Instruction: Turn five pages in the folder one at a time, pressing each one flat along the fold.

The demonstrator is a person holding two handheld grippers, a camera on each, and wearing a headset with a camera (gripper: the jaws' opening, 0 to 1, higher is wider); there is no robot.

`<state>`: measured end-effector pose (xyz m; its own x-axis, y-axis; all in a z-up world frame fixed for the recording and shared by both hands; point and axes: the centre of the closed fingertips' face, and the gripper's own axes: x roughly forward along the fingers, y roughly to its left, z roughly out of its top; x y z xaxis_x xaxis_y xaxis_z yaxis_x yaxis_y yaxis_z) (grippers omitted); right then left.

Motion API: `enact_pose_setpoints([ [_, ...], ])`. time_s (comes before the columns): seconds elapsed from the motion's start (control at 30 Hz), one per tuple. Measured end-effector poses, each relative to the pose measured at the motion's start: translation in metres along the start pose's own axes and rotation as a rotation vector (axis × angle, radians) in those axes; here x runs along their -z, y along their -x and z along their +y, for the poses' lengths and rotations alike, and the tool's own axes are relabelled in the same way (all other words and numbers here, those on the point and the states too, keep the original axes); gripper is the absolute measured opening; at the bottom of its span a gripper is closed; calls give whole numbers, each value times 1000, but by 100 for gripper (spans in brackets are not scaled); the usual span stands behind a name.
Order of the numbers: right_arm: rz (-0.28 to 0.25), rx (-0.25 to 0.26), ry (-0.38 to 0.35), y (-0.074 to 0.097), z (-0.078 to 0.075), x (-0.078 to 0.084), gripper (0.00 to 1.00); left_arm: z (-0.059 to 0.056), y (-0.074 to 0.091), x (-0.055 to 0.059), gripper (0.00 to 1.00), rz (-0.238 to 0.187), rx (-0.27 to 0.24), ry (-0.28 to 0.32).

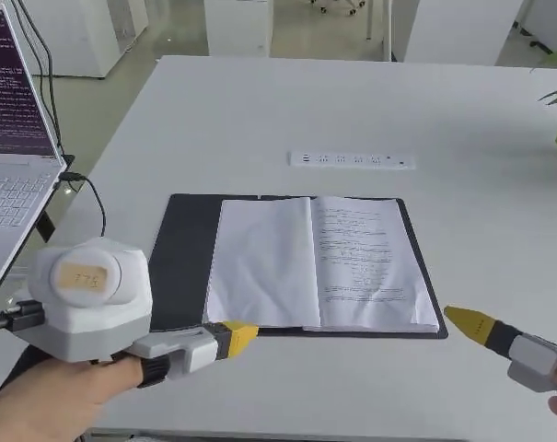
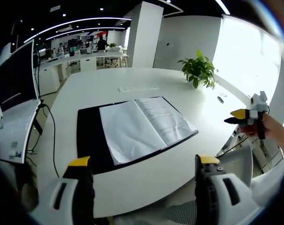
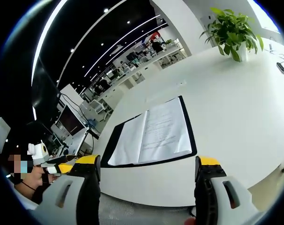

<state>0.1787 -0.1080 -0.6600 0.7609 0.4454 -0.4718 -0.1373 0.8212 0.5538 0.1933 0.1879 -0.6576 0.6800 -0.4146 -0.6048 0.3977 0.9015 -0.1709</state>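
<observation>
The folder lies open on the white table, black cover underneath, with a blank white page on the left and a printed page on the right. My left gripper hovers off the folder's near left corner and touches nothing. In the left gripper view the left gripper is open, with the folder ahead of it. My right gripper hangs near the folder's near right corner. The right gripper view shows the right gripper open too, short of the folder.
An open laptop sits at the table's left edge, its black cable trailing toward the folder. A white power strip lies beyond the folder. A potted plant stands at the far right.
</observation>
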Motion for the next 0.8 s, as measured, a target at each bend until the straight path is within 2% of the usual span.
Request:
enact_pose_setpoints([
  [0.17, 4, -2, -11, -4, -6, 5, 82, -12, -23, 2, 89, 16, 21, -30],
  [0.37, 8, -12, -15, -13, -12, 10, 80, -33, -56, 2, 87, 29, 55, -78],
  [0.43, 11, -14, -20, -15, -14, 11, 80, -42, -70, 1, 85, 24, 70, -101],
  [0.67, 25, -15, -23, -23, -22, 16, 79, -70, -114, 3, 77, 46, 105, -166],
  [0.8, 32, -17, -20, -28, -25, 18, 78, -81, -139, 2, 72, 45, 116, -187],
])
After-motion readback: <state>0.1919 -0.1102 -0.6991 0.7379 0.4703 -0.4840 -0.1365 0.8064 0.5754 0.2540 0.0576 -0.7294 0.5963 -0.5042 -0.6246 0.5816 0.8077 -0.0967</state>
